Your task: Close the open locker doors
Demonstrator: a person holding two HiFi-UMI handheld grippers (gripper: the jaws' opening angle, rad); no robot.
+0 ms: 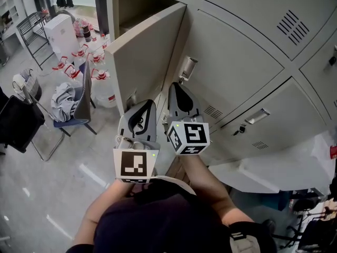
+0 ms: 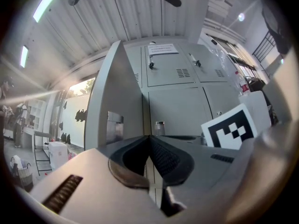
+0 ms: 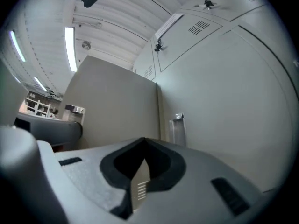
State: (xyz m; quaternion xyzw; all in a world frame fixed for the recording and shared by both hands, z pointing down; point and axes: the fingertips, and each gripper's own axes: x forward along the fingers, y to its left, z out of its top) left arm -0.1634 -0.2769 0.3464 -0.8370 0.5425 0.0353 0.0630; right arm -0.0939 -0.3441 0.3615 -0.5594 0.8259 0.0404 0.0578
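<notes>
Ahead of both tongs: the open locker door (image 1: 147, 51) stands swung out from the bank of lockers; its free edge lies to the left of the left tongs and its hinge side just left of the right tongs
Left tongs (image 1: 146, 103): jaws together with nothing between them, tips close to the lower part of the door's face; whether they touch it cannot be told
Right tongs (image 1: 177, 85): jaws together and empty, pointing at the closed neighbouring door (image 1: 231, 62), just below its latch handle (image 1: 188, 67)
Slip risk: the closed tips are narrow and the painted metal looks smooth, so a push this low could skid off the bottom edge
Leverage risk: a push too near the hinge side would likely turn the door only slowly, and the tips could be nipped in the narrowing gap
Rebound risk: too hard a shove may bounce the door off its frame and leave it ajar
Stray-contact risk: the right tongs could knock the neighbour's latch handle
</notes>
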